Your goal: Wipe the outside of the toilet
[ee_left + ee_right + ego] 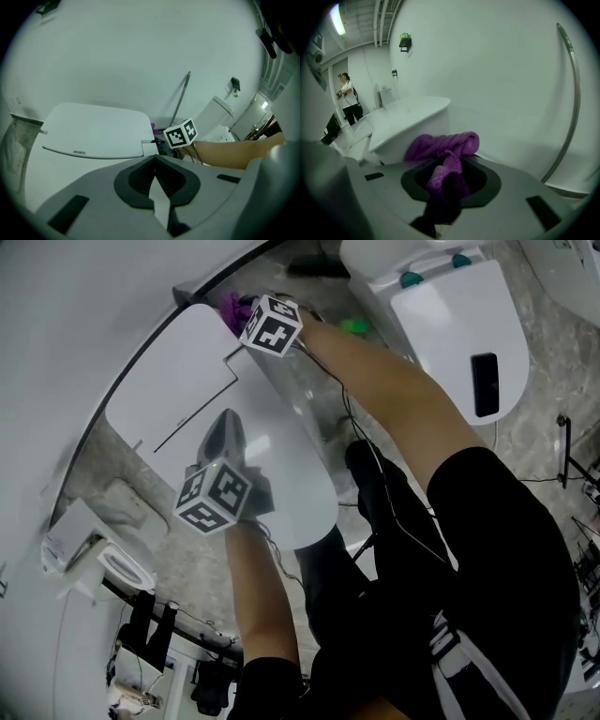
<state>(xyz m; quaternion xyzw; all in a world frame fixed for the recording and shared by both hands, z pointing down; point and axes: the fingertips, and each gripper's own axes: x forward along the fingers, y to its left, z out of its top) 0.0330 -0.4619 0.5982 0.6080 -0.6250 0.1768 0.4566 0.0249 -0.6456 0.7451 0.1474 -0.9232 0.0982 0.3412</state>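
The white toilet shows in the head view with its tank lid (173, 381) at upper left and its closed seat lid (300, 474) below. My right gripper (251, 313) is behind the tank by the wall, shut on a purple cloth (232, 307). In the right gripper view the cloth (443, 146) bunches out of the jaws against the tank's (410, 121) back corner. My left gripper (225, 432) hovers over the seat lid, shut, with nothing in it (154, 160). The left gripper view looks at the tank lid (93, 131) and the right gripper's marker cube (180, 132).
A second white toilet (455, 320) stands at upper right, with a black patch (485, 383) on its lid. A curved metal pipe (573, 89) runs along the wall right of the cloth. A person (347, 96) stands far off. Cables trail over the marbled floor (553, 381).
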